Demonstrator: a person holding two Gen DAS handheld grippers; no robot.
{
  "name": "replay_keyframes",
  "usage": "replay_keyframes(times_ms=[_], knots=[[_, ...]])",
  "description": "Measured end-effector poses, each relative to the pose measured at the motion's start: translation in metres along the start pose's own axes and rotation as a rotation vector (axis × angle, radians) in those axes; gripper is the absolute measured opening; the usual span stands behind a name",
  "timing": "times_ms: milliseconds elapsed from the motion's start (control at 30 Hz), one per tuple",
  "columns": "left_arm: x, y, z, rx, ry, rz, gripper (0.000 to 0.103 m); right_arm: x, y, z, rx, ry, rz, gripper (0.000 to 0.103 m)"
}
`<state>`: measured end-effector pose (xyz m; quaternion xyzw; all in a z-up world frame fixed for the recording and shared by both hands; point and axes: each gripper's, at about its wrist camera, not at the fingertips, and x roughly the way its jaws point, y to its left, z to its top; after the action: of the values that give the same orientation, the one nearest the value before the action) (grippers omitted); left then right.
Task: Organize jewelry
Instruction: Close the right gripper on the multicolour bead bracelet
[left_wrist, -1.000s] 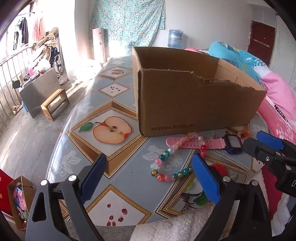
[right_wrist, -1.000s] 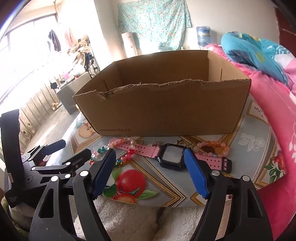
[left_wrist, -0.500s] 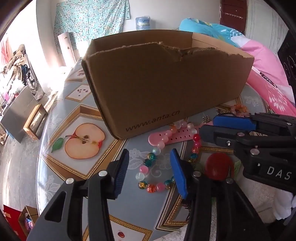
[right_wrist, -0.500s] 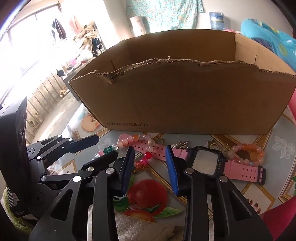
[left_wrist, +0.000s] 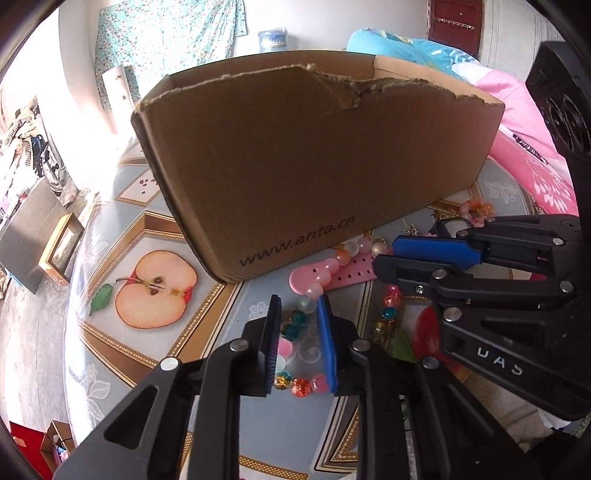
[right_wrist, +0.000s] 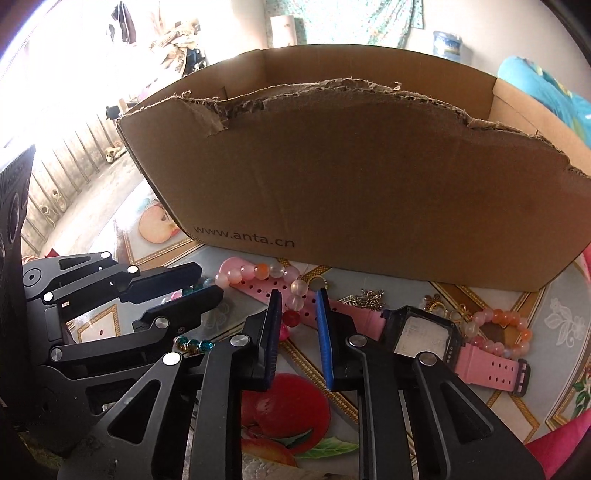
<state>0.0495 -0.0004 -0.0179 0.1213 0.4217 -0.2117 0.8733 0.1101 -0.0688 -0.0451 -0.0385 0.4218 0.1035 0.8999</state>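
1. Two grippers work in front of the cardboard box (left_wrist: 317, 162).
2. Left gripper (left_wrist: 298, 308): jaws closing around the multicoloured bead bracelet (left_wrist: 297, 382) on the table (left_wrist: 155, 384).
3. Right gripper (right_wrist: 298, 304): jaws closing over pale beads (right_wrist: 297, 293) lying across the pink watch (right_wrist: 424, 338) strap.

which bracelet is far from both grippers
The peach and orange bead bracelet, lying by the watch's far strap end; the multicoloured one and pink-red one sit between jaws.
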Motion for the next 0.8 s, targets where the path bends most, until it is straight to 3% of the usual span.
replay_keyframes(times_ms=[100,300,600,800], knots=[[0.000,-0.001,0.002,-0.011,0.002,-0.021,0.010,0.002,0.010,-0.001,0.000,-0.006,0.004,0.008],[-0.016,0.006,0.003,-0.047,-0.027,-0.034,0.009,-0.005,0.008,-0.007,0.028,-0.052,0.056,0.008],[-0.049,0.005,-0.004,-0.084,-0.090,-0.034,0.009,-0.063,-0.020,-0.031,0.029,-0.082,0.100,0.008],[-0.076,0.001,-0.005,-0.083,-0.135,-0.029,0.009,-0.080,-0.039,-0.032,0.032,-0.108,0.121,0.007]])
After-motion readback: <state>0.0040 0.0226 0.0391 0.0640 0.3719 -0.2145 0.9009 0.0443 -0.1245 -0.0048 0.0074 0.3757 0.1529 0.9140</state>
